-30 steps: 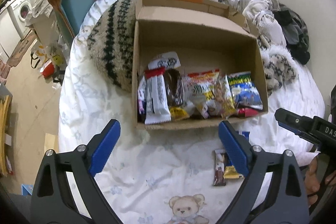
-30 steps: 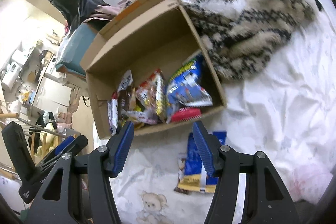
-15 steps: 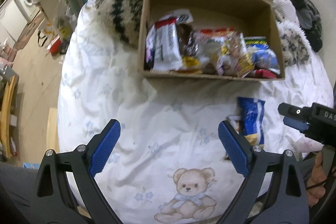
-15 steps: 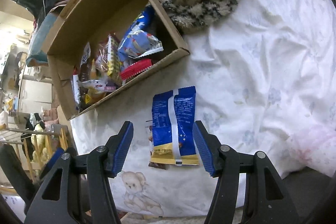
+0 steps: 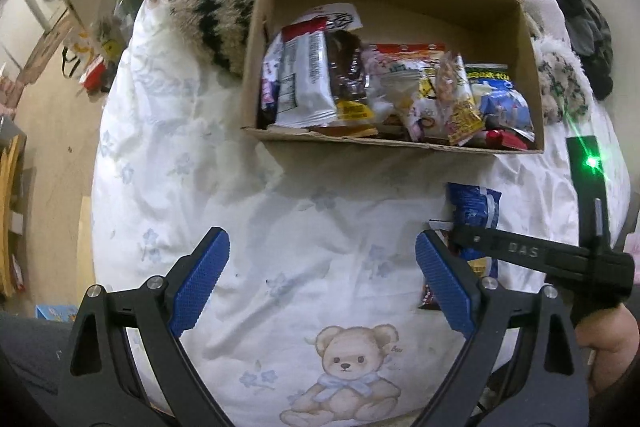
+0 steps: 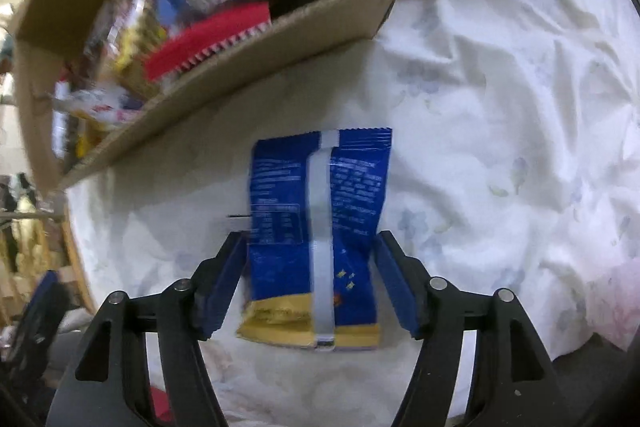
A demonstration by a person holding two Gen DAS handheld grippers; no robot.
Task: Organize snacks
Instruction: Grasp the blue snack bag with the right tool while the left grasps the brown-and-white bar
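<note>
on the white bedsheet (image 6: 500, 75), just in front of the cardboard box (image 6: 224, 67), a blue snack packet (image 6: 320, 227) lies flat with its back seam up. its back carries blocks of small white print and a boxed table, too blurred to read; a white seam strip runs down its middle, a yellow band crosses its near end, and a few small gold stars sit beside the seam. the only legible writing is "das" in grey letters on the black arm of the right gripper (image 5: 516, 249) as seen from the left wrist view.

the right gripper (image 6: 310, 281) straddles the packet, one blue pad on each long edge; its jaws are opening and the pads are not pressing on the wrapper, though how close they stand to its edges is hard to judge. the left gripper (image 5: 322, 283) is wide open with nothing between its fingers, above a printed teddy bear (image 5: 352, 367) on the sheet.

a second, darker wrapper (image 5: 434, 297) peeks out beside the blue packet. the box holds a row of upright snack bags, among them a white bag with a red top (image 5: 306, 75) and a red-edged packet (image 6: 212, 39).

compared with a second ago, the right gripper has dropped from above the box to the packet, which now fills the space between its fingers; the left view sits lower, with the bear fully visible.
</note>
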